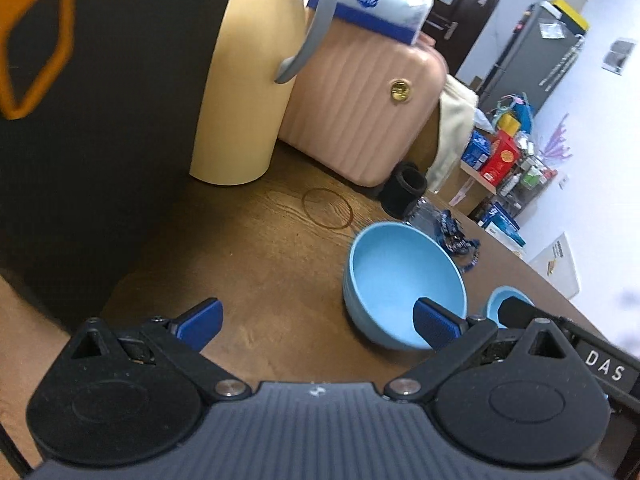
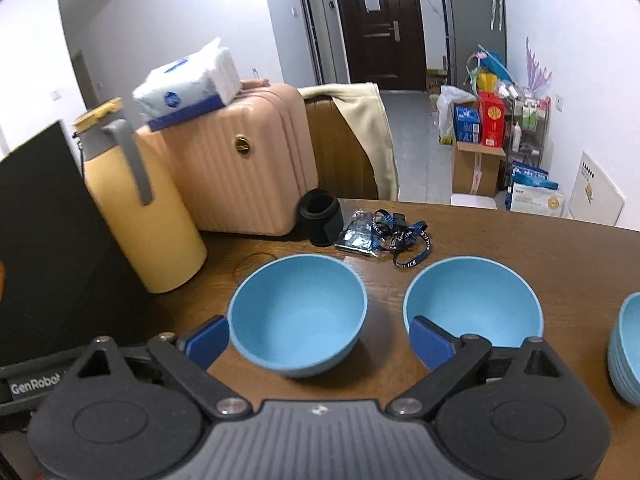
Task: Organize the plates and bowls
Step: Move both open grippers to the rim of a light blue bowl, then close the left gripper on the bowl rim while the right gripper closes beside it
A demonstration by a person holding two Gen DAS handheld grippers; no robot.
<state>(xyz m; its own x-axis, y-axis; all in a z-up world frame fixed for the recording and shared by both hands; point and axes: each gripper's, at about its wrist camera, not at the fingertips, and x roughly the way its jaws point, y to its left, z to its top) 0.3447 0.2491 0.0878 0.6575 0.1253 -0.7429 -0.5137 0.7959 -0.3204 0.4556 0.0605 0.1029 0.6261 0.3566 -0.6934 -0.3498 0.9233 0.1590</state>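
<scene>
- Fingers of my right gripper stand spread apart, ribbed blue pads bracketing the near rim of a smooth, round blue bowl that sits upright, mouth up.
- My left gripper gapes too, gripping nothing; that bowl is at its right pad.
- A second matching bowl sits beside it on the grained wooden table.
- Beyond: black sleeve, lanyard, yellow cylindrical jug, ribbed pink suitcase.

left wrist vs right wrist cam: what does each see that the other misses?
Left wrist only: the orange marking on the black box.

Right wrist only: a second bowl in full and stacked bowls at the right edge.

Both: the left bowl, yellow jug, pink suitcase, tissue pack, lanyard, and each view's own open gripper.
</scene>
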